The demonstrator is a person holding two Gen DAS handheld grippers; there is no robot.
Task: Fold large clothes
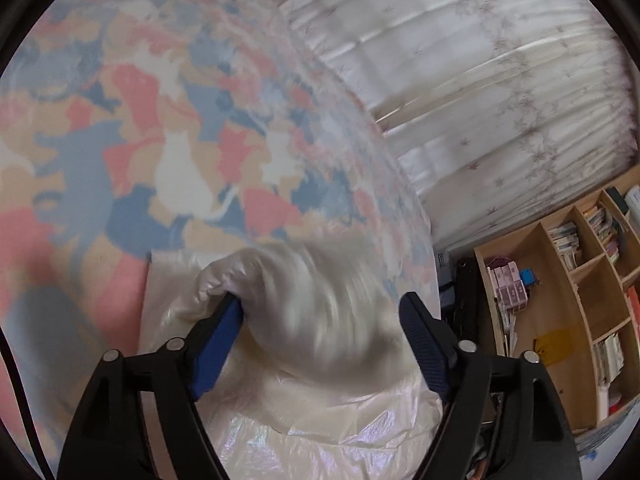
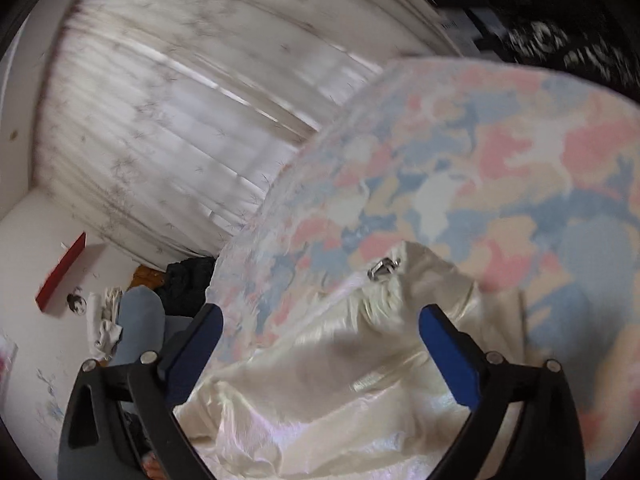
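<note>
A shiny cream garment (image 1: 328, 412) lies on a bed sheet (image 1: 160, 140) printed with pink, blue and beige cat shapes. In the left wrist view my left gripper (image 1: 320, 304) stands wide open. A blurred fold of the garment lies between its blue pads and drapes over the left one, unpinched. In the right wrist view my right gripper (image 2: 320, 314) is also wide open above the same garment (image 2: 320, 400). Its pads stand clear of the cloth. A small metal clasp (image 2: 383, 270) shows at the garment's far edge, on the sheet (image 2: 500, 168).
Pale patterned curtains (image 1: 480, 100) hang beyond the bed's edge. A wooden shelf unit (image 1: 560, 300) with books stands at the right. In the right wrist view a person's leg in jeans (image 2: 140, 328), dark clothes (image 2: 188, 280) and a red board (image 2: 60, 276) lie left of the bed.
</note>
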